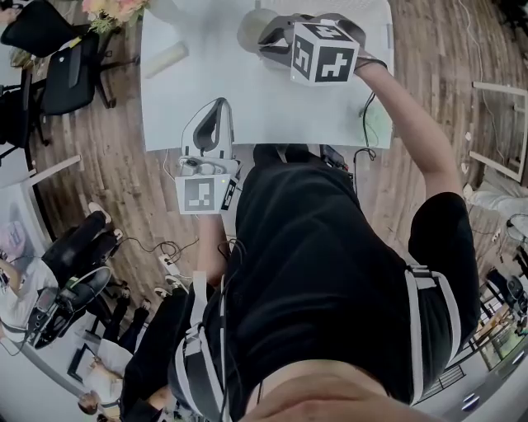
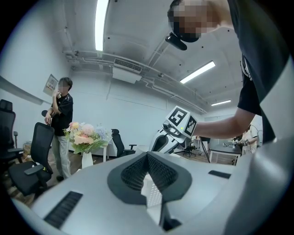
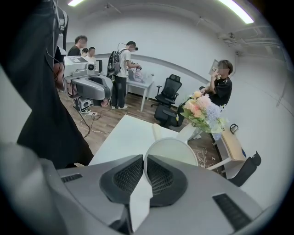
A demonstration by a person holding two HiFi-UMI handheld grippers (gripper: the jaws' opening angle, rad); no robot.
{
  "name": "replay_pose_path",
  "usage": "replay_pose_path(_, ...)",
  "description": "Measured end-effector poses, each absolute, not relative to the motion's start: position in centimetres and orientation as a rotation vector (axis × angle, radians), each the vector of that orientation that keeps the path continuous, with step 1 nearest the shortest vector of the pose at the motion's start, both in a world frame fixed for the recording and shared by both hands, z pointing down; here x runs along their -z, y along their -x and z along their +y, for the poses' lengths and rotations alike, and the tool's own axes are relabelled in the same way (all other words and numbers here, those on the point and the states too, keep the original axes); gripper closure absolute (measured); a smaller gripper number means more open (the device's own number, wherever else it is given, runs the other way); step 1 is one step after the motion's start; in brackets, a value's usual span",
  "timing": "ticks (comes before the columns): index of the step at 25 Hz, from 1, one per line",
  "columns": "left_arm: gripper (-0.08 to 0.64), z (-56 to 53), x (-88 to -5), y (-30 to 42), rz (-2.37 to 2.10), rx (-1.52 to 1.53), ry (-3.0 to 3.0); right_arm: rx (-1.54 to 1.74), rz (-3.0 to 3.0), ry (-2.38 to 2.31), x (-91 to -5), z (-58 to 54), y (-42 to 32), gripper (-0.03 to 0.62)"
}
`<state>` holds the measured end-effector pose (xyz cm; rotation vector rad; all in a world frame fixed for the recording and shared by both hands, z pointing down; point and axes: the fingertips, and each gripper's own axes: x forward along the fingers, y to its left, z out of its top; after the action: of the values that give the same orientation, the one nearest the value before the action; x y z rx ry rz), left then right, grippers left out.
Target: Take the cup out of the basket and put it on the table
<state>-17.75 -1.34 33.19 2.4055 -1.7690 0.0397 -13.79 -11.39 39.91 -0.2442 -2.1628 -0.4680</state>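
Note:
A pale cup (image 1: 254, 29) hangs over the far part of the white table (image 1: 247, 99), tilted so its round mouth (image 3: 174, 149) faces the right gripper view. My right gripper (image 1: 271, 39) is shut on the cup's wall, one pad inside the rim and one outside (image 3: 143, 158). My left gripper (image 1: 217, 107) sits near the table's front edge, pointing level over it, jaws together with nothing between them (image 2: 148, 158). From the left gripper view the right gripper (image 2: 177, 128) shows ahead. No basket is in view.
A pale cylinder (image 1: 167, 59) lies on the table's left side. A vase of flowers (image 1: 115, 8) stands off the table's far left corner, with office chairs (image 1: 70, 70) beside it. A green item (image 1: 375, 124) and a cable lie at the table's right edge. Several people stand around the room.

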Motion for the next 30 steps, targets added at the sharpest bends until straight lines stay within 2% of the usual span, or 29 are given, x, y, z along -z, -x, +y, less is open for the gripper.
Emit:
replay_pose_path(15, 0.54, 2.1, -34.3, 22.4, -1.935, -0.05, -2.244, 0.524, -2.126, 0.516, -43.9, -1.8, 20.1, 0.549)
replay_pose_path(30, 0.54, 4.9, -35.6, 24.6, -1.983, -0.053, -2.163, 0.582, -2.005, 0.452, -56.7, 1.6, 23.8, 0.549)
